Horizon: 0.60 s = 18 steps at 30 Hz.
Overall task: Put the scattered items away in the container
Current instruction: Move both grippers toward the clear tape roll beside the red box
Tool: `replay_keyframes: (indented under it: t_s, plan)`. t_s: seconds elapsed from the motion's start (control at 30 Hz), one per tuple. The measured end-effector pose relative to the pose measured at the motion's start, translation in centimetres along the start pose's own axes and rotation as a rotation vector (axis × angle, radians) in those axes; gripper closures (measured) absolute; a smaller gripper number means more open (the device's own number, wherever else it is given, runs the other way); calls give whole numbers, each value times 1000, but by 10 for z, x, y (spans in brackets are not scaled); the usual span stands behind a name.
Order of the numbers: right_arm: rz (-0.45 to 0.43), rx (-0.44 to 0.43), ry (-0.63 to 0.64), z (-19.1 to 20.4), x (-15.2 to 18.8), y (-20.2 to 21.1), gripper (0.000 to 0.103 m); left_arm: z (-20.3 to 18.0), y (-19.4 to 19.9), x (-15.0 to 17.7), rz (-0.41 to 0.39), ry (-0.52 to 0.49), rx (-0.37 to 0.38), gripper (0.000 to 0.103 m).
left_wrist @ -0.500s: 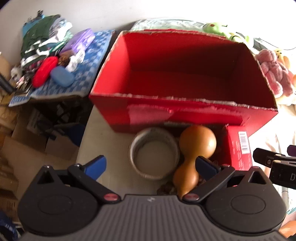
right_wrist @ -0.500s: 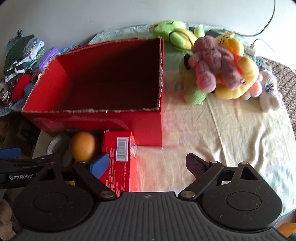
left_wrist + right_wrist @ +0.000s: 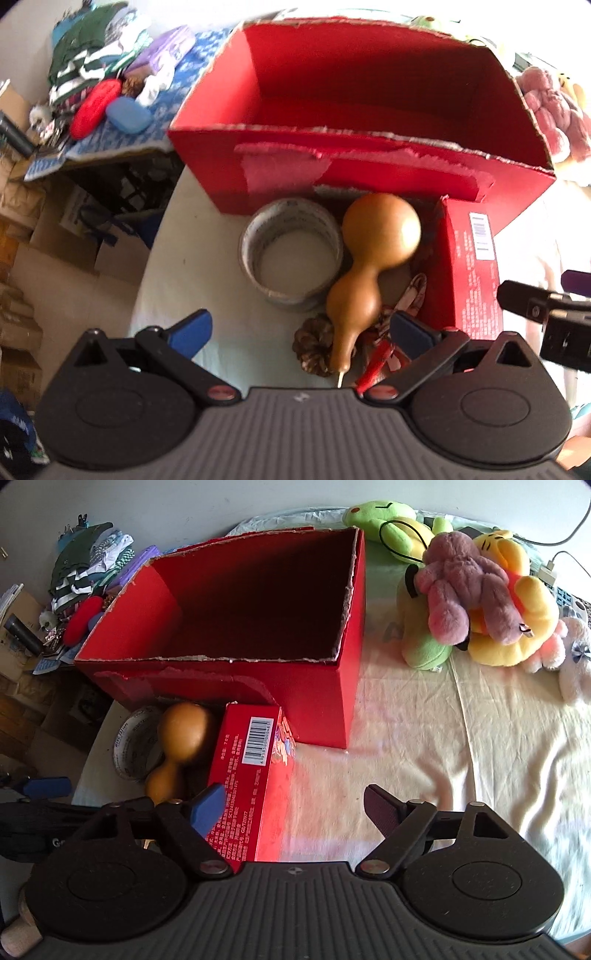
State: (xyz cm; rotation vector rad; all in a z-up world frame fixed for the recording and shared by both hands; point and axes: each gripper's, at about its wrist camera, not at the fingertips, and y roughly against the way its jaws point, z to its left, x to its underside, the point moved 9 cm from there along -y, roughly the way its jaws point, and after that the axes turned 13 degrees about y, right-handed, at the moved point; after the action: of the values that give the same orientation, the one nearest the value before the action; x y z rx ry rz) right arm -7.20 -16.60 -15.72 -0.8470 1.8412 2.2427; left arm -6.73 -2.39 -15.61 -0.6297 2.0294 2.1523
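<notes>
Here both tools stand wide open and hold nothing. The left tool [image 3: 299, 328] points steeply down at a small heap on the table [image 3: 207, 258]: a brown gourd [image 3: 373, 258] lies ahead of it and toward its right finger, with a roll of tape [image 3: 291, 251] touching the gourd on the left side, a pine cone [image 3: 314, 345] close in by the gourd's thin end, and a red-and-white patterned scrap by the right finger. The right tool [image 3: 295, 808] hovers beside it; its left finger lies over a flat red packet [image 3: 255, 775], which stands just ahead and to its left. Beyond all of these, farther out from both tools, is the big red box [image 3: 314, 698], open-topped and seemingly empty, so tidying looks barely begun. The step in hand seems to be choosing and reaching for a first item. Next, probably, the left tool must sink until its fingers straddle the gourd's narrow waist, close, then lift over the torn front wall.
</notes>
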Motion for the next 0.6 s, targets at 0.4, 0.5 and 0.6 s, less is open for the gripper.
replay_keyframes:
  t_s: [0.4,0.5,0.6]
  plan:
    - [-141,94,-343,26,19,17,23,28,7,-15,-77,-317,113,1]
    - [-184,133,-391,52,23,20,23,51,4,-12,-82,-365,127,1]
    - [-198,174,-447,74,36,26,23,68,-1,-1,-27,-386,155,1]
